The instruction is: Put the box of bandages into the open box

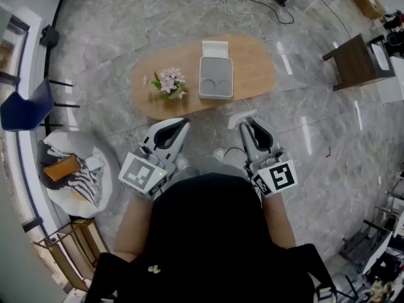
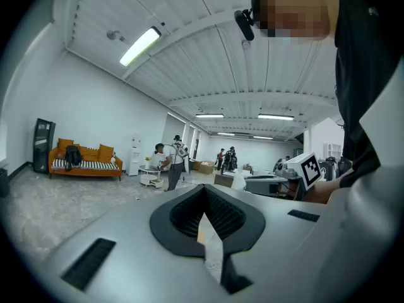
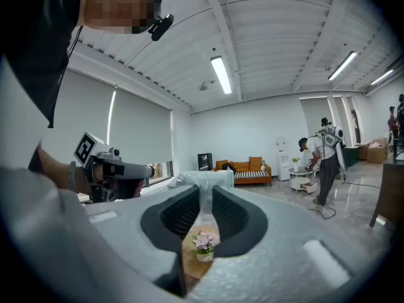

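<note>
Grey veined stone floor throughout, in a broad white hall with a ribbed ceiling and strip lights. At the middle of the head view, an oval wooden table, taken here as the landmark. Far left of the table, a blue chair; off to the table's right, a dark side table; beyond the table's far edge, a loose cable on the floor. In the distance of both gripper views, an orange sofa against the wall. On the near side of the table and clear of its edge, both tongs held side by side, each carrying a cube with a black-and-white square marker, patterns only, no readable letters. Left gripper toward the table's near left, jaws brought together at the tips with nothing between them, seen plainly in its own view. Right gripper toward the table's near right, jaws clamped on the box of bandages, a pale, clear-wrapped pack pinched at the tips and held in the air short of the table edge; print on it too small to read. On the table's middle, the open box, white, lid standing at its far end, two round hollows inside. Just left of that, also on the table, a small pot of pale pink flowers.
</note>
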Tool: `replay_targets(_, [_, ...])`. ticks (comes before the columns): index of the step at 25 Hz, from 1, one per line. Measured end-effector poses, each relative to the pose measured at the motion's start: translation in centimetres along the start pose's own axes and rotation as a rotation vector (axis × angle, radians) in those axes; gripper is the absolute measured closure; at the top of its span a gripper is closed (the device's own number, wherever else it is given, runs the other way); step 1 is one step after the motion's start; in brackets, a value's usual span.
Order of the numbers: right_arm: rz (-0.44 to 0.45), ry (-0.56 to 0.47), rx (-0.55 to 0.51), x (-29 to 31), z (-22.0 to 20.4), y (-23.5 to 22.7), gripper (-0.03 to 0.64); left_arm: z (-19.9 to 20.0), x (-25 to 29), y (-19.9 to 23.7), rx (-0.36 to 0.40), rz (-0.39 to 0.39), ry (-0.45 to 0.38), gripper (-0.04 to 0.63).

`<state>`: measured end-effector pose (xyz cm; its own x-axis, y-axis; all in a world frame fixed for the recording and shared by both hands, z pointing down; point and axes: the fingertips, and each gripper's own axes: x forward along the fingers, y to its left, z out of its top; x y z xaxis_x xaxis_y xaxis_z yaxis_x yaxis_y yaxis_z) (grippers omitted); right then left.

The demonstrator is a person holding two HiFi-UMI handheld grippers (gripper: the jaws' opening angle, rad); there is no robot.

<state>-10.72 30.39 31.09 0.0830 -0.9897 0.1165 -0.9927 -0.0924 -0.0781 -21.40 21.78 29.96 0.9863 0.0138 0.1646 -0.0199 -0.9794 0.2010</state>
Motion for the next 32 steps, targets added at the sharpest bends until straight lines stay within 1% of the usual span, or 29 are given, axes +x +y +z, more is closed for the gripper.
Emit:
replay_targets(3, [0.002, -0.005, -0.003, -0.4, 0.0, -0.8, 0.561, 0.1, 1.0, -0.5, 0.031, 0.012, 0.0, 0.584])
replay_targets(6, [0.005, -0.008, -0.004, -0.8, 0.0, -2.0, 0.561, 0.1, 2.1, -0.7, 0.045, 0.034, 0.007, 0.584])
replay_targets(10, [0.005, -0.021, 0.002, -1.4, 0.3, -4.2, 0.561, 0.1, 4.1, -2.2, 0.095, 0.015, 0.045, 0.584])
replay_targets(13, [0.008, -0.044, 0.014, -2.0, 0.5, -6.1, 0.563, 0.2, 6.0, -3.0, 0.097, 0.008, 0.05, 0.584])
replay_targets(14, [0.01, -0.05, 0.016, -2.3, 0.6, -6.6, 0.563, 0.2, 6.5, -3.0, 0.108, 0.012, 0.045, 0.584])
replay_targets(16, [0.016, -0.057, 0.02, -2.9, 0.6, -7.6, 0.563, 0.2, 7.7, -2.8, 0.154, 0.03, 0.038, 0.584])
replay_targets(19, [0.031, -0.058, 0.025, -3.8, 0.3, -9.4, 0.563, 0.5, 9.3, -3.1, 0.189, 0.076, 0.037, 0.584])
replay_targets(24, [0.049, -0.062, 0.031, -4.8, -0.3, -11.6, 0.563, 0.3, 11.2, -3.9, 0.199, 0.108, 0.048, 0.584])
replay_targets(29, [0.041, -0.055, 0.056, -4.6, -0.5, -12.7, 0.563, 0.0, 12.7, -4.6, 0.211, 0.089, 0.065, 0.584])
replay_targets(32, [0.047, -0.056, 0.065, -3.8, -0.7, -13.3, 0.563, -0.2, 13.5, -4.1, 0.213, 0.079, 0.076, 0.584])
